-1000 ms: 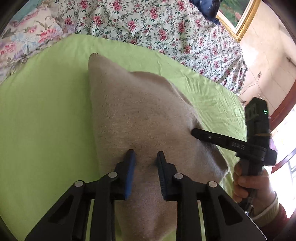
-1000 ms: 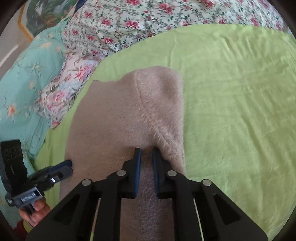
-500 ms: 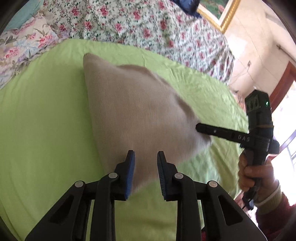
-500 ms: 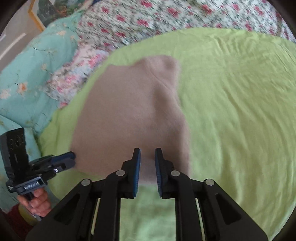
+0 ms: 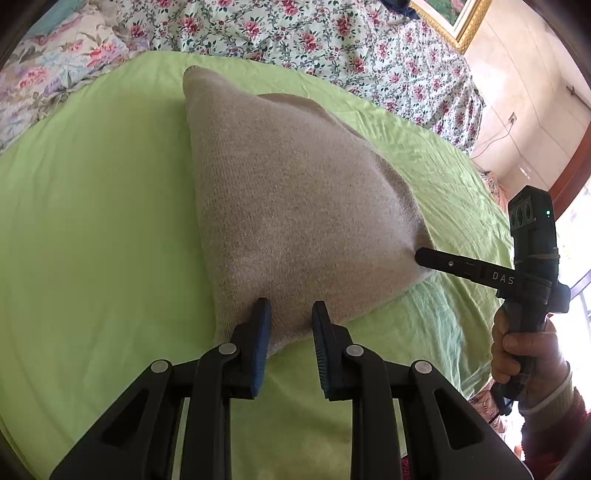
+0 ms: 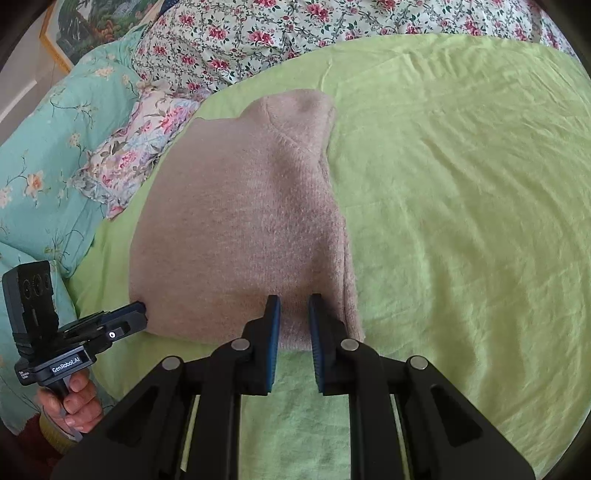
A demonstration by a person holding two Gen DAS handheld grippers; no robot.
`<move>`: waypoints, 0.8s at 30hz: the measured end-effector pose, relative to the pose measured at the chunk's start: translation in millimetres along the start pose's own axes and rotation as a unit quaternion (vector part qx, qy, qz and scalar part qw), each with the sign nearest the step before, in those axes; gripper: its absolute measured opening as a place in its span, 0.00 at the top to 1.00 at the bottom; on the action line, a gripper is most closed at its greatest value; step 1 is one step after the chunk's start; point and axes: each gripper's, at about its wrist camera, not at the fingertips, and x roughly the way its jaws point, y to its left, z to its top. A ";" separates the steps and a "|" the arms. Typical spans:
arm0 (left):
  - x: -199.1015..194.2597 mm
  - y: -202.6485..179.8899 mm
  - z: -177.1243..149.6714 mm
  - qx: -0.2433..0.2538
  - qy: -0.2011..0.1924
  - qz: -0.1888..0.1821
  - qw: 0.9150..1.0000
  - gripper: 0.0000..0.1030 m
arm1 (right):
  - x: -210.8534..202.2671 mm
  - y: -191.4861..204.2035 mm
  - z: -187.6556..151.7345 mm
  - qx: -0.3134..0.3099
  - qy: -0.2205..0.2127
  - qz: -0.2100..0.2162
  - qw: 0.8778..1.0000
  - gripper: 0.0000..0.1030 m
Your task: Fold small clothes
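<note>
Left gripper (image 5: 290,317) and right gripper (image 6: 293,314) each pinch a near corner of the beige garment (image 5: 291,210); the right's jaws have just been opening slightly, cloth between them. The garment runs from both tools toward the far side, long axis near-to-far, spread on the green sheet (image 6: 461,192). Floral bedding (image 5: 295,33) lies beyond; a framed picture (image 6: 85,26) hangs far left.
</note>
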 end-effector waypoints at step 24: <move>-45.6 -14.5 -15.7 0.002 -0.007 0.110 0.994 0.16 | -54.1 35.3 -50.4 -0.054 0.000 -0.076 0.996 0.24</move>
